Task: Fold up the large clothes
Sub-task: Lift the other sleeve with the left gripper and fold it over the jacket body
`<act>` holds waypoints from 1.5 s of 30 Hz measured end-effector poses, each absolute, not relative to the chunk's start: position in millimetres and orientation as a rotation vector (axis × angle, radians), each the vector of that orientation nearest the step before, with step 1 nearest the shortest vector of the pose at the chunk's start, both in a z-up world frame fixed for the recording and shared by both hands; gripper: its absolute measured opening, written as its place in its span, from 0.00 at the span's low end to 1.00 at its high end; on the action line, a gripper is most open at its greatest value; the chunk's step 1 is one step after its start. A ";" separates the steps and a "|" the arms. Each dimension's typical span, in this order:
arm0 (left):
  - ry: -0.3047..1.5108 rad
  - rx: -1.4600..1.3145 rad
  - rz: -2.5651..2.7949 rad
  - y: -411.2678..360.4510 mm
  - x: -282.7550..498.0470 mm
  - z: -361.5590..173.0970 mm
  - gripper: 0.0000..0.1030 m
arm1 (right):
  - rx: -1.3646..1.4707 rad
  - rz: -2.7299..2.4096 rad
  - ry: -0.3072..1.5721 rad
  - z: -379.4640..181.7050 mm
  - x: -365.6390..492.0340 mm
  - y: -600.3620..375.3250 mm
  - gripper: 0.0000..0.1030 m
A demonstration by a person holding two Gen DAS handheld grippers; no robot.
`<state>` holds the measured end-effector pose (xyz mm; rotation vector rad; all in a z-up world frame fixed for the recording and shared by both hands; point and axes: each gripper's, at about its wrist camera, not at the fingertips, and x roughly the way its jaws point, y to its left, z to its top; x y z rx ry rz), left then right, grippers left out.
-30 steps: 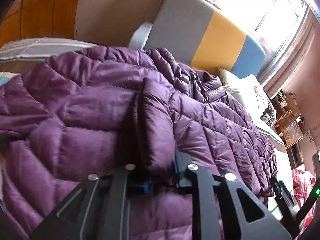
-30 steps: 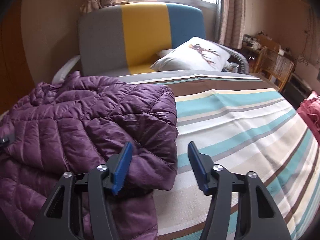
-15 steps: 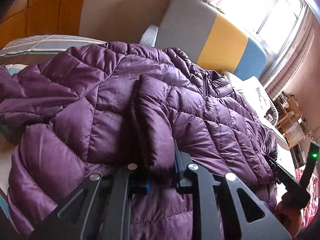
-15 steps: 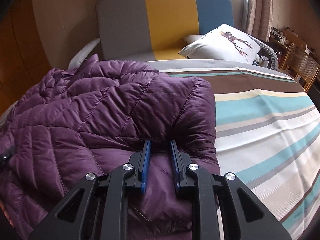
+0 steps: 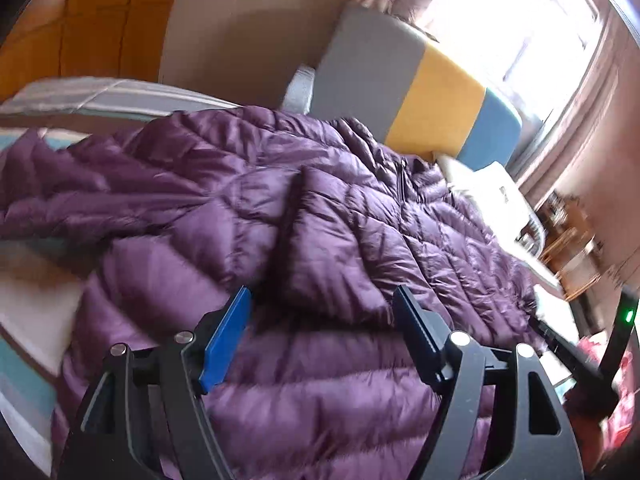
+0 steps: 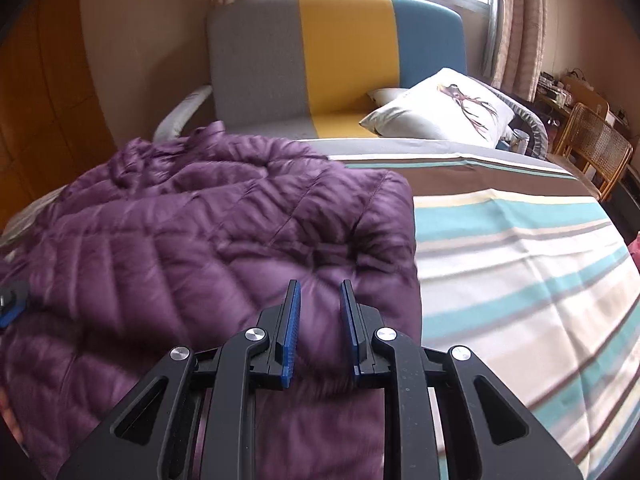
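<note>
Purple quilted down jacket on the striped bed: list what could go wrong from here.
1. The right claw grips only a small pinch of the purple quilted down jacket; the slick, puffy fabric may slip out.
2. The left claw is open, so the folded flap in front of it lies loose and may spring back.
3. Pulling one-sided could skew the fold across the striped bedsheet.

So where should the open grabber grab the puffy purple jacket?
The left gripper would probably do best pinching the raised flap of the jacket, coming straight forward at its near end. It stands up as a ridge between the open fingers.
</note>
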<state>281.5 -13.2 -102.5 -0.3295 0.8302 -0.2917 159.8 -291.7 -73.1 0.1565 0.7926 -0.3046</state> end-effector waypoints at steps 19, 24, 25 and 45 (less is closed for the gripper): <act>0.754 -0.698 0.405 281.5 264.8 -125.6 0.71 | 0.040 -0.370 0.836 -101.2 154.9 -269.7 0.20; 0.748 -0.766 0.532 328.4 259.9 -140.8 0.57 | 0.059 -0.363 0.830 -101.2 154.2 -271.9 0.20; 0.749 -0.759 0.541 331.8 262.0 -142.0 0.57 | 0.060 -0.362 0.830 -101.1 154.0 -272.1 0.20; 0.540 -0.604 0.603 340.8 277.0 -102.6 0.08 | 0.052 -0.376 0.820 -101.2 152.5 -269.9 0.20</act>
